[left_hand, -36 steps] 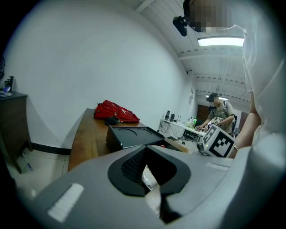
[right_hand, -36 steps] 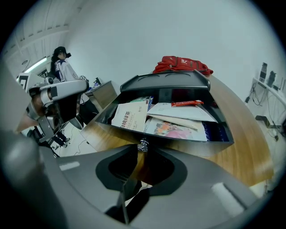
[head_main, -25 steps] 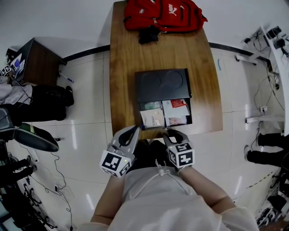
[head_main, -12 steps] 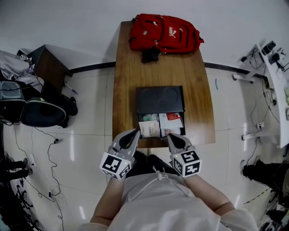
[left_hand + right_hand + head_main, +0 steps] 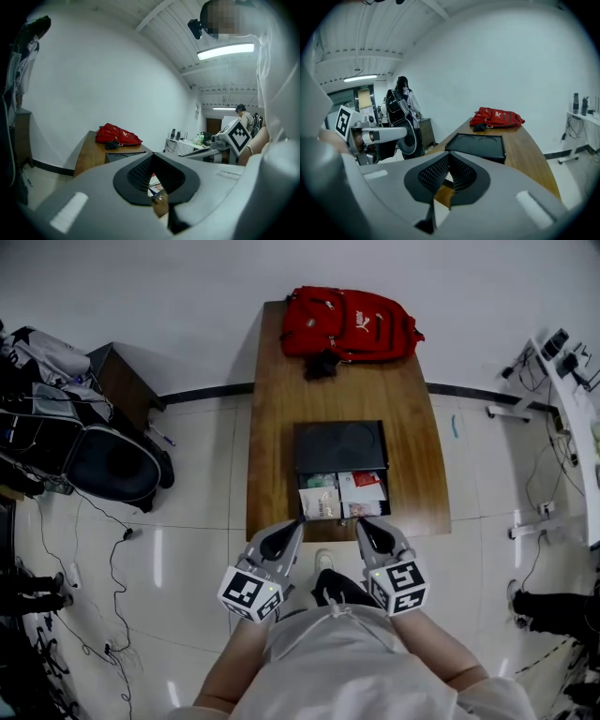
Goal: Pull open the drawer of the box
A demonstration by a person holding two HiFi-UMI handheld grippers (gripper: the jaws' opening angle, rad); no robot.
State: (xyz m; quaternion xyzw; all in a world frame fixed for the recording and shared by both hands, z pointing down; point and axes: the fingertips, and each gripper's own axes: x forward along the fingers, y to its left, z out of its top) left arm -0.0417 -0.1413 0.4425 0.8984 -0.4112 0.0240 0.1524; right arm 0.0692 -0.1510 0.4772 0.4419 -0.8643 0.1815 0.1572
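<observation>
On the wooden surface [image 5: 281, 427] the drawer [image 5: 387, 491] of the box [image 5: 339, 446] stood open, so probably the left tongs [image 5: 298, 522] and right tongs [image 5: 361, 522] hung closed, empty, near it.

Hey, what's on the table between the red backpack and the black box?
Head view: a small black bundle sits against the backpack, then bare tabletop runs up to the box.

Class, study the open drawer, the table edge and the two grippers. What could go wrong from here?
1. The drawer of the box is out, its front near the near edge of the table. More pulling might slide it free and spill the packets.
2. The left gripper and right gripper, both shut, hang close to the drawer front. A forward bump could push it in.
</observation>
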